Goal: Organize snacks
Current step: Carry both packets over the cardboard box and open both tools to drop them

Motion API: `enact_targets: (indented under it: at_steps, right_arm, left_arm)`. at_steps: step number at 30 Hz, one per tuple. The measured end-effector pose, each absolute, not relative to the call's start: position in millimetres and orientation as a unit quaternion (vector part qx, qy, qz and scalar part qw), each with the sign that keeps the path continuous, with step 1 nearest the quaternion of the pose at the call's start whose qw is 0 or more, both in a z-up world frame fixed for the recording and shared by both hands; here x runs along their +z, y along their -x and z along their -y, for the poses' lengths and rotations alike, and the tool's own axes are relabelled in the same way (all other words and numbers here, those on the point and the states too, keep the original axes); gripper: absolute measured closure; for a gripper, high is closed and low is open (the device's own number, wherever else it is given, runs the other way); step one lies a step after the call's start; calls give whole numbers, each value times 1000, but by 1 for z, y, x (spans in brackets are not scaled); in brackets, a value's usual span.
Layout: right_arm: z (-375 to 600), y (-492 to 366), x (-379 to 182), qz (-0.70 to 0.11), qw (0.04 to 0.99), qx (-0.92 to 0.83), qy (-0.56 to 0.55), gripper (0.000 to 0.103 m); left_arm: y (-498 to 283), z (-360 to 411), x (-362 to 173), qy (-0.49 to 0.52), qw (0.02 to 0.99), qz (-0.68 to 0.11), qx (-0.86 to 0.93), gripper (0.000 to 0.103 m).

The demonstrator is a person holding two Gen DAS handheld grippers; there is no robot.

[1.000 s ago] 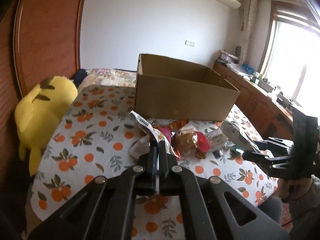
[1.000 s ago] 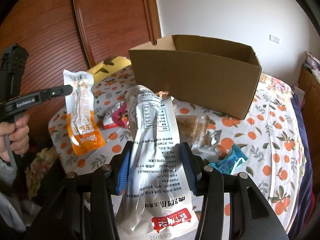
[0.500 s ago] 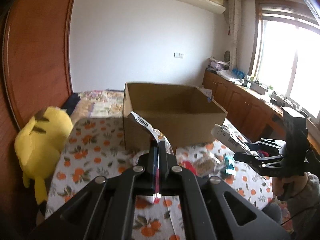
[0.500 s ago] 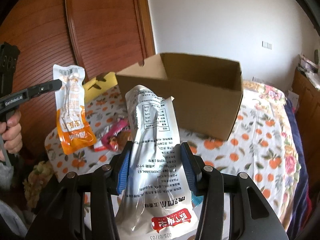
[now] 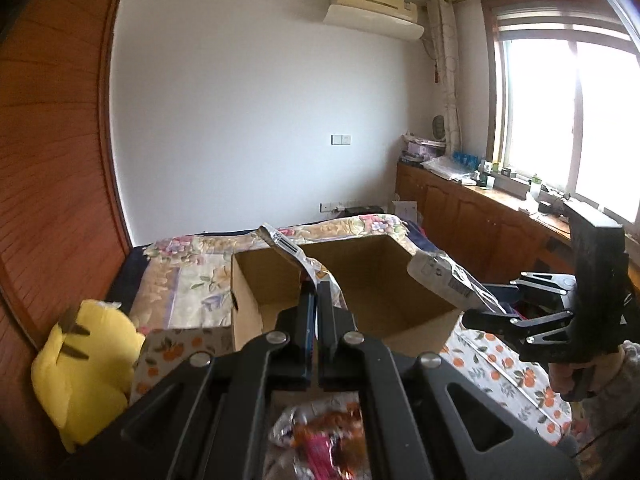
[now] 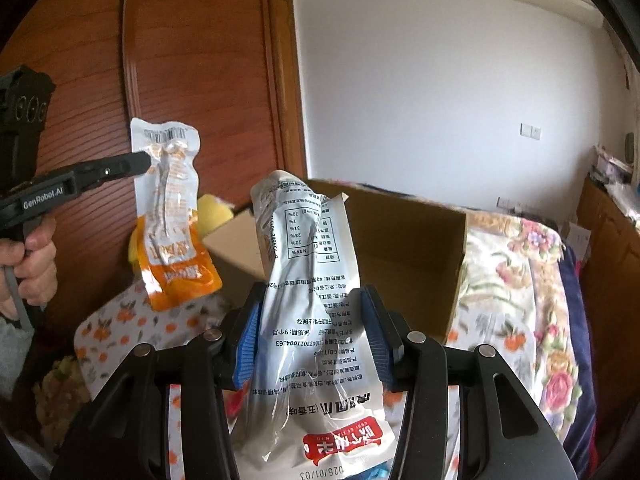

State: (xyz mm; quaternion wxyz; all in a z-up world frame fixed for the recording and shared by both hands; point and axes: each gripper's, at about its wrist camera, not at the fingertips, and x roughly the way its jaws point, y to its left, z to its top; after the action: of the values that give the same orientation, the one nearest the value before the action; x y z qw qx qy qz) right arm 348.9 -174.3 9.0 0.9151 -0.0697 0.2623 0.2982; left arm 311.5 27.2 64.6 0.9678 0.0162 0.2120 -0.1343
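Note:
My left gripper [image 5: 316,296] is shut on an orange and clear snack pouch [image 6: 170,216], seen edge-on in the left wrist view [image 5: 286,246], held high before the open cardboard box [image 5: 360,280]. My right gripper [image 6: 310,316] is shut on a large silver snack bag [image 6: 312,280], also in the left wrist view [image 5: 448,280], near the box's right rim. The box [image 6: 404,256] looks empty inside. More snacks [image 5: 320,440] lie on the orange-print cloth below.
A yellow plush toy [image 5: 84,364] sits left of the box by the wooden wall [image 5: 48,160]. The orange-print cloth [image 5: 508,368] covers the table. A floral bedspread [image 6: 516,280] lies behind the box. Wooden cabinets [image 5: 480,220] run under the window at right.
Both grippers have risen with their packets and moved toward the box. The box opening now shows from above, and the snack pile has dropped to the bottom of the left view.

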Motion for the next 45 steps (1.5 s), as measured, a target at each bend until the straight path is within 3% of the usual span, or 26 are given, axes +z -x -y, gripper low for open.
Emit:
enact_targets:
  at_steps: [8, 16, 28, 37, 42, 45]
  right_arm:
    - [167, -406, 12, -256, 918, 296, 71, 55]
    - [156, -458, -23, -290, 912, 279, 75, 55]
    - [146, -484, -52, -325, 904, 263, 88, 49]
    - [149, -485, -57, -335, 903, 254, 85, 38]
    - [150, -477, -50, -328, 908, 247, 81, 37]
    - [150, -471, -43, -324, 911, 241, 83, 37]
  left_arm:
    - [-383, -18, 61, -31, 963, -227, -139, 103]
    - [-429, 0, 37, -42, 956, -252, -147, 103]
    - [-450, 18, -3, -45, 938, -309, -148, 100]
    - [-446, 21, -6, -62, 936, -320, -137, 93]
    - [-436, 23, -8, -68, 931, -337, -123, 87]
    - [-424, 22, -4, -70, 933, -333, -119, 79]
